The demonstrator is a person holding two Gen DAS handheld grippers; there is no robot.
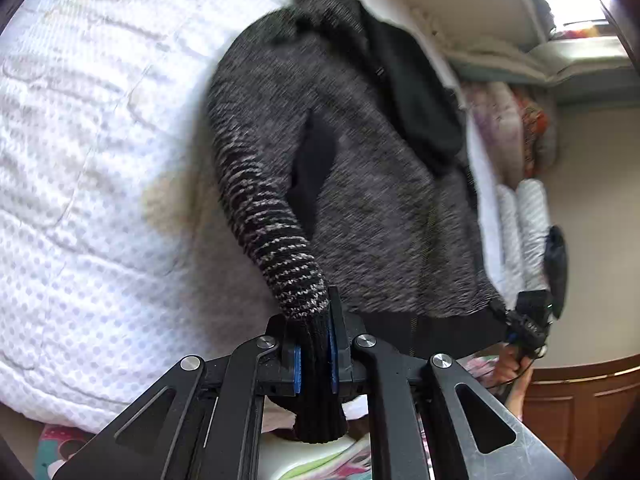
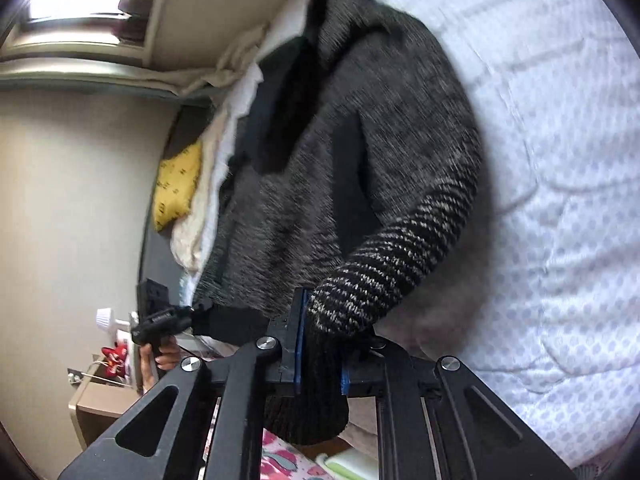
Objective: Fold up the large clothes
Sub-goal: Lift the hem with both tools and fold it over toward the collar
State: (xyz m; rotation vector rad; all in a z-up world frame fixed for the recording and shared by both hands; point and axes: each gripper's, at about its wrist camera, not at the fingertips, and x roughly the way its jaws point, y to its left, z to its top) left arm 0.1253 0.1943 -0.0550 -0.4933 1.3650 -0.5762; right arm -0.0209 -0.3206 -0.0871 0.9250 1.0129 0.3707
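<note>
Coarse knit sweater (image 1: 360, 200), quilted cloth bedspread (image 1: 80, 160)

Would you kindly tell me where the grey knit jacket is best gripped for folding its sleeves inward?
Grip the jacket at its black ribbed cuffs, coming from the hem end. Both sleeves lie alongside the body pointing that way, and each hand-held gripper is already shut on one.

Left gripper (image 1: 316, 360) black, angular, slotted; silver round screws; blue pads (image 1: 297, 368); right gripper (image 2: 320, 364) alike.

Both wrist cameras look steeply down along their fingers, close over the sweater (image 1: 360, 200) on the bed (image 1: 80, 160); each apparently catches the other gripper beyond its hem.
</note>
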